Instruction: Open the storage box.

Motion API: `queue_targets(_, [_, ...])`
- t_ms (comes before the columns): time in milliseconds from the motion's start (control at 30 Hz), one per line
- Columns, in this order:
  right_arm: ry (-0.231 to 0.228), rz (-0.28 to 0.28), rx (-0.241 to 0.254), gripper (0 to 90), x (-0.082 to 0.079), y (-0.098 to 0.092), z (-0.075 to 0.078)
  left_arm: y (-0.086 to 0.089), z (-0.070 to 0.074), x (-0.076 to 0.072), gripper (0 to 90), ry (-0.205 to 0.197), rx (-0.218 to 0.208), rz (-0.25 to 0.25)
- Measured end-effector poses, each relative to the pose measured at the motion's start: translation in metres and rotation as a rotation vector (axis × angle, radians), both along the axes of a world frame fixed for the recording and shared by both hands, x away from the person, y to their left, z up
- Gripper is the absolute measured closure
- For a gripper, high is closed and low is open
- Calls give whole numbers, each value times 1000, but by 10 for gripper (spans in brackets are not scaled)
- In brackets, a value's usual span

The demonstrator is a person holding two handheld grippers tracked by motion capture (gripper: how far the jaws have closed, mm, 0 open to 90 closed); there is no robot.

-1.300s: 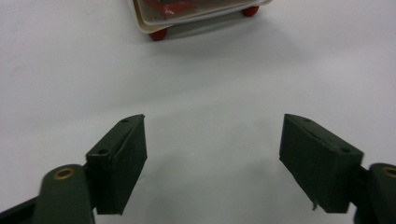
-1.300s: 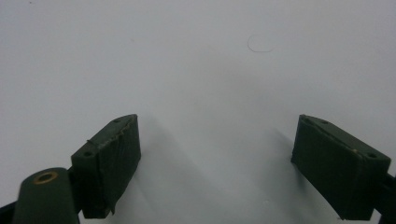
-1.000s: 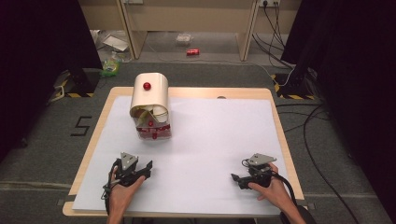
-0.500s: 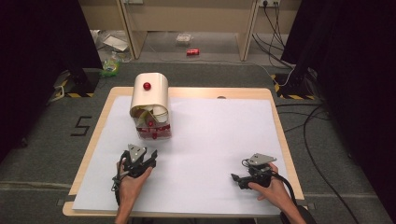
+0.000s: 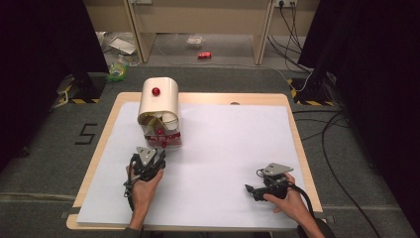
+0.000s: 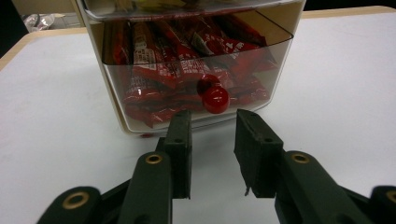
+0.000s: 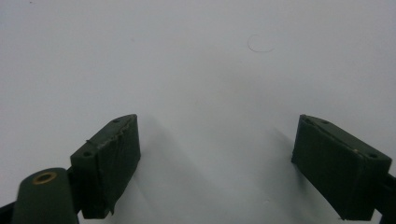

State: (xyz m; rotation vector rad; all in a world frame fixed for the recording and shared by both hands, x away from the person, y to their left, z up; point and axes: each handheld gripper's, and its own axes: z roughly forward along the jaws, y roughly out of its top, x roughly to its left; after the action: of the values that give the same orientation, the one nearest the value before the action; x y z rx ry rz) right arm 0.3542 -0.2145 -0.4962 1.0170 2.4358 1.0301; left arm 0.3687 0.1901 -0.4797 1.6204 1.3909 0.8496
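A cream box with a rounded top (image 5: 158, 96) stands at the back left of the white sheet. Its clear bottom drawer (image 6: 196, 70) holds several red packets and has a red knob (image 6: 215, 99) on its front. My left gripper (image 5: 156, 152) points at that drawer from close in front. Its jaws have just been closing; they are still apart with nothing between them, and the knob sits just beyond my left gripper's tips (image 6: 213, 126). My right gripper (image 5: 251, 188) rests near the front right of the sheet. The right gripper (image 7: 215, 140) is wide open over bare white surface.
The wooden table (image 5: 297, 129) is covered by a white sheet (image 5: 233, 144). A second red knob (image 5: 156, 91) sits on the box's rounded top. On the floor behind lie a red can (image 5: 204, 55) and litter; cables (image 5: 337, 144) run along the right.
The left gripper has moved forward toward the box's drawer and its jaws have narrowed. The right gripper has stayed where it was.
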Motion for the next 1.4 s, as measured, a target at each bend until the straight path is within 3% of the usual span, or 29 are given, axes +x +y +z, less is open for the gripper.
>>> queue_targets(133, [0,0,0,155,0,0,0,-4,-3,3,694,-3,-5,5])
queue_targets(233, [0,0,0,155,0,0,0,-8,-3,5,695,-12,18,14])
queue_targets(433, [-1,0,-1,155,0,0,0,-11,-8,11,700,-25,10,68])
queue_targets(700, [0,0,0,154,0,0,0,-19,-10,14,688,-29,22,82])
queue_targets(833, [0,0,0,154,0,0,0,-22,-9,17,688,-41,19,115])
queue_targets(1100, [-1,0,-1,154,0,0,0,-28,-11,20,712,-34,51,157])
queue_targets(1400, [-1,0,0,154,0,0,0,-31,-11,20,738,-33,43,183])
